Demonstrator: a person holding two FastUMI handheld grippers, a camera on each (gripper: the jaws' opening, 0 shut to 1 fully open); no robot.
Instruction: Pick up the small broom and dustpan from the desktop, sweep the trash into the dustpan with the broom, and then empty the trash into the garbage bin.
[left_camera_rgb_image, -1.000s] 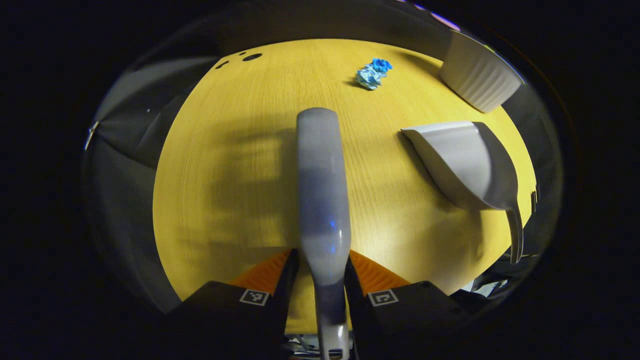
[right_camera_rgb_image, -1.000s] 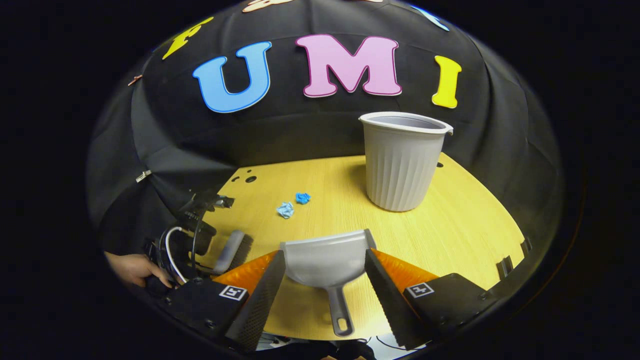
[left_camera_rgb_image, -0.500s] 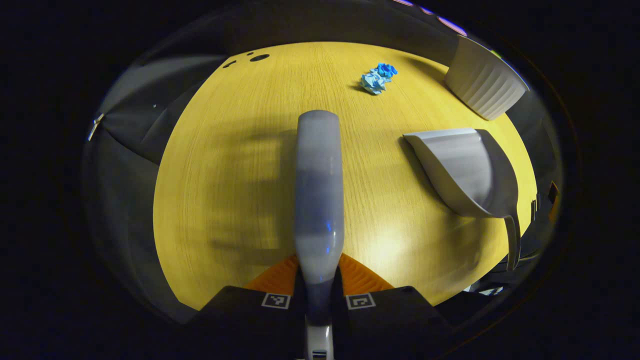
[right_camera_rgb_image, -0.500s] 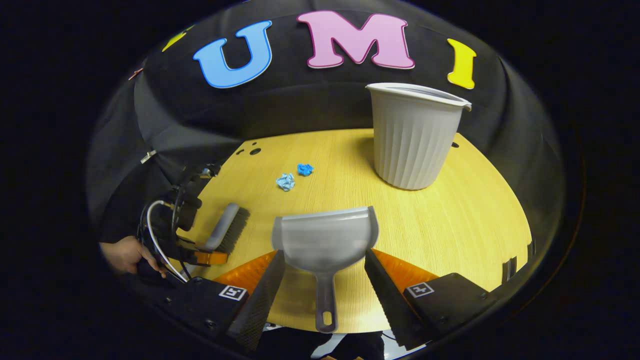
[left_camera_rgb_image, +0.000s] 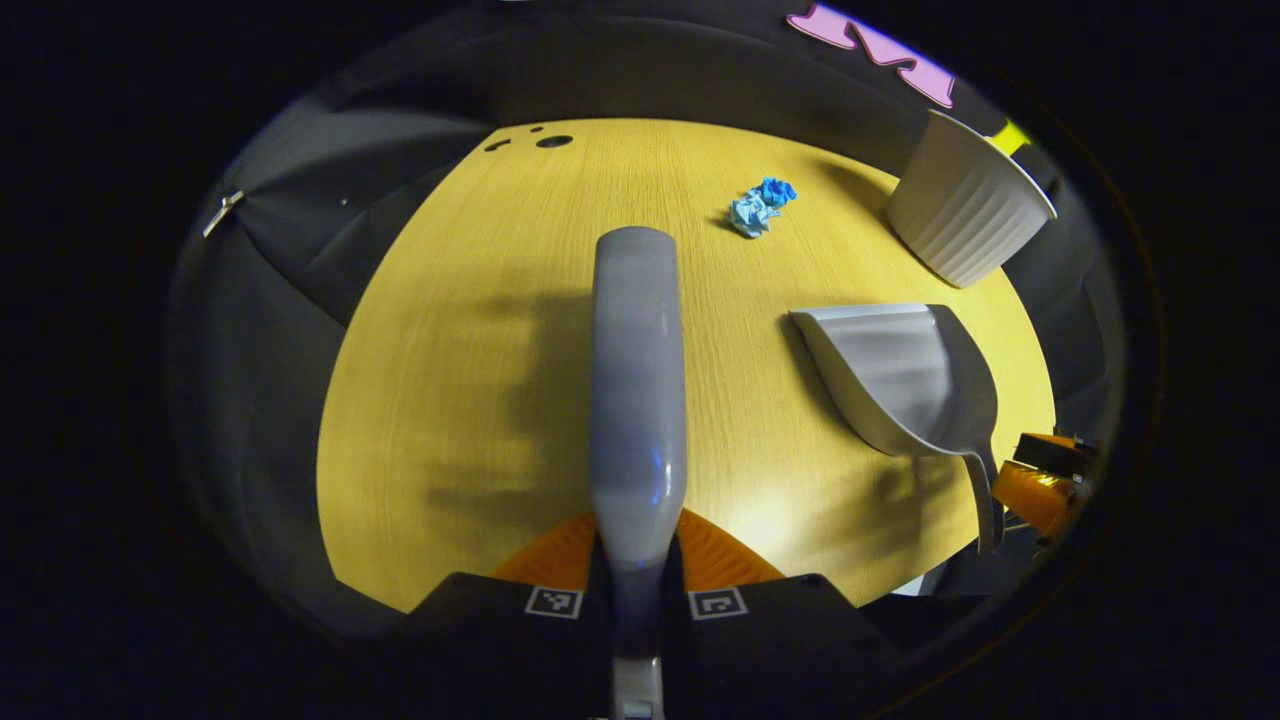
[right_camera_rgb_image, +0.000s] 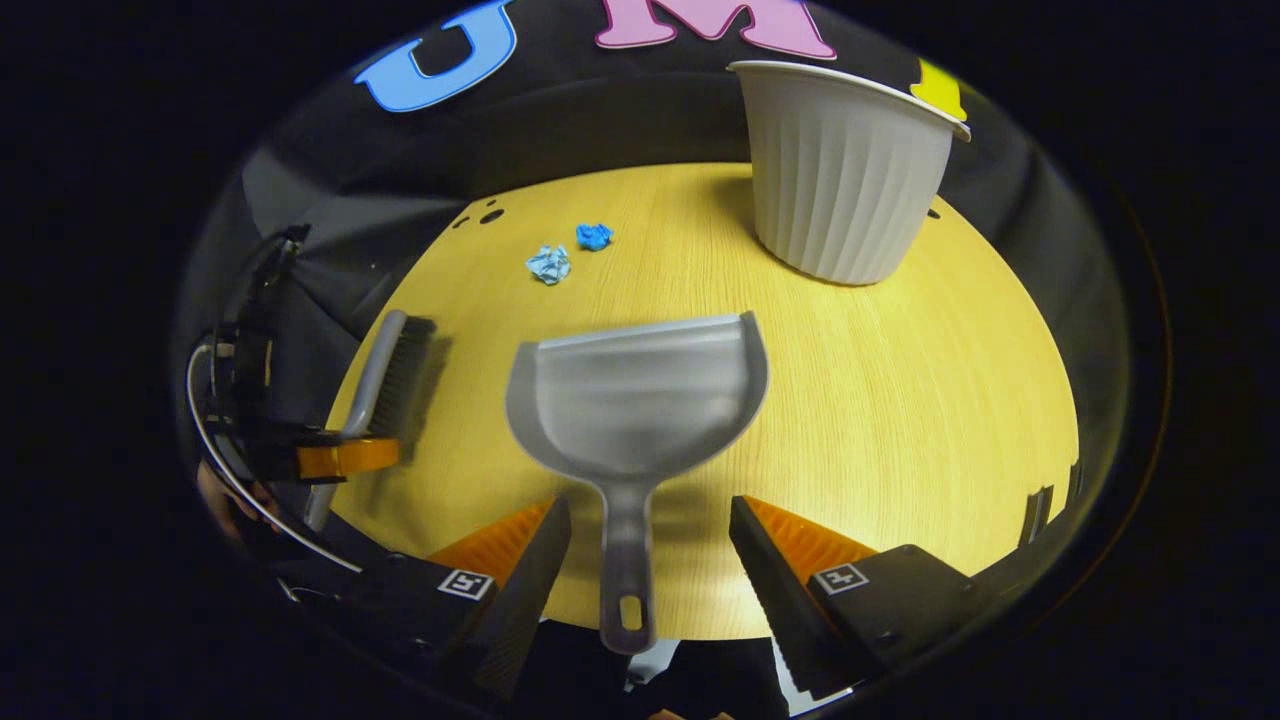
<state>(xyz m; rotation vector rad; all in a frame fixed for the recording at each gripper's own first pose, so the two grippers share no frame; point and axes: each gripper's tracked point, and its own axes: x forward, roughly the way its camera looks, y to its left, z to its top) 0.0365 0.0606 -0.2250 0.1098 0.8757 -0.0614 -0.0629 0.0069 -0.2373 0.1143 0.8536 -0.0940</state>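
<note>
Both your views look down and forward from close above the surface (left_camera_rgb_image: 470, 330), sharing the dustpan (right_camera_rgb_image: 640, 395) and the bin (left_camera_rgb_image: 965, 215).

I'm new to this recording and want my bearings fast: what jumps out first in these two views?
The grey broom runs straight up the middle of the left gripper view, its handle clamped in the left gripper. In the right gripper view the grey dustpan lies on the yellow desktop, its handle between the open jaws of the right gripper. Beyond lie two blue paper scraps and a ribbed white bin.
</note>
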